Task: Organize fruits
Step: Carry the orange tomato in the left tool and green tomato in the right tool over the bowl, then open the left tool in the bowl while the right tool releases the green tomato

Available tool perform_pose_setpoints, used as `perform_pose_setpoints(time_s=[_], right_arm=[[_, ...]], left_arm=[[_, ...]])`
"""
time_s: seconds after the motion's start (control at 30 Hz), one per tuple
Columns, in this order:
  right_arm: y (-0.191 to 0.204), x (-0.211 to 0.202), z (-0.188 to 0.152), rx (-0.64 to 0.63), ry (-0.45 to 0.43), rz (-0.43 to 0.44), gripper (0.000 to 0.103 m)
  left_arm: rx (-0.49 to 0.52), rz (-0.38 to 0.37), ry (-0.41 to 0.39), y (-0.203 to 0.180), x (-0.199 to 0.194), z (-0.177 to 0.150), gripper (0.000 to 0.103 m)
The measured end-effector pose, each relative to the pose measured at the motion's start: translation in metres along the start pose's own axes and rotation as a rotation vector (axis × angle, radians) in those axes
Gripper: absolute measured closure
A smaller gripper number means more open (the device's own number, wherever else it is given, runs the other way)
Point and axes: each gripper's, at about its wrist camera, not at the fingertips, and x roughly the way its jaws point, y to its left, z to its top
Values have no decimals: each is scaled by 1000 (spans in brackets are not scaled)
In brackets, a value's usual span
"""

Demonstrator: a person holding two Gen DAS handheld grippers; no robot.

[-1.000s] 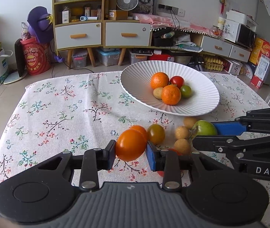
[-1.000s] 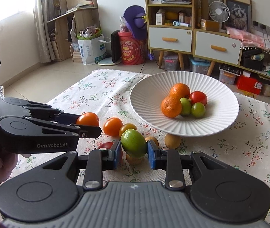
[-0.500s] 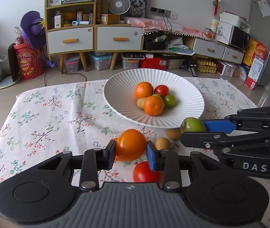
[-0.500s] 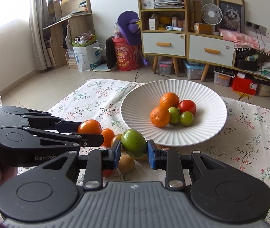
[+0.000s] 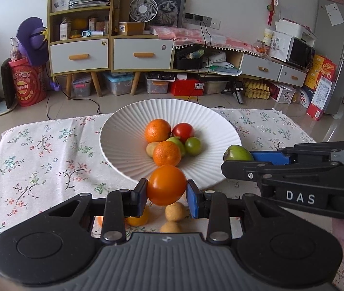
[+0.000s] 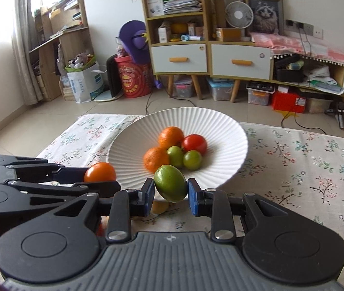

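My left gripper (image 5: 166, 194) is shut on an orange tomato (image 5: 166, 184), held just above the near rim of the white ribbed plate (image 5: 123, 131). My right gripper (image 6: 170, 195) is shut on a green oval fruit (image 6: 170, 186), also at the plate's (image 6: 220, 126) near rim. Each gripper shows in the other's view: the right one with its green fruit (image 5: 237, 153) at the right, the left one with its tomato (image 6: 100, 172) at the left. The plate holds two oranges, a red tomato, green fruits and a small yellowish one.
Small yellowish fruits (image 5: 175, 212) and an orange-yellow one (image 5: 136, 219) lie on the floral tablecloth (image 5: 38, 160) below my left gripper. Beyond the table stand drawers and shelves (image 5: 80, 55), a red bucket (image 5: 27, 84) and floor clutter.
Both grippers have carried their fruits forward from the loose pile on the cloth up to the plate's near rim. The plate now looms larger and more central in both views.
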Motion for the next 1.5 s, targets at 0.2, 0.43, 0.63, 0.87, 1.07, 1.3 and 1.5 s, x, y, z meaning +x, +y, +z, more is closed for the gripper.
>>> perform_pose_setpoints(time_s=[0.2,0.43,0.63,0.87,1.07,1.3,1.5], right_arm=[[-20,8,3,67,10,4,76],[-30,14,2,115,31,17,76],[-32,13,2,141,30,28,76],[-32,13,3,137,23,21,76],[-32,14,4,131,23,20,76],[-31,13,4,132,23,14,71],[-31,12,3,139,23,12,65]], left_arm=[[7,-16,-12,-12,11,5,66],[28,-21,-10,-21,24,4,66],[35,-28,-12,-24,29,5,66],[45,-35,-14,-31,32,6,66],[40,-30,-13,-29,33,6,66],[37,-22,-12,-28,31,6,65],[36,-16,-7,-25,27,5,59]])
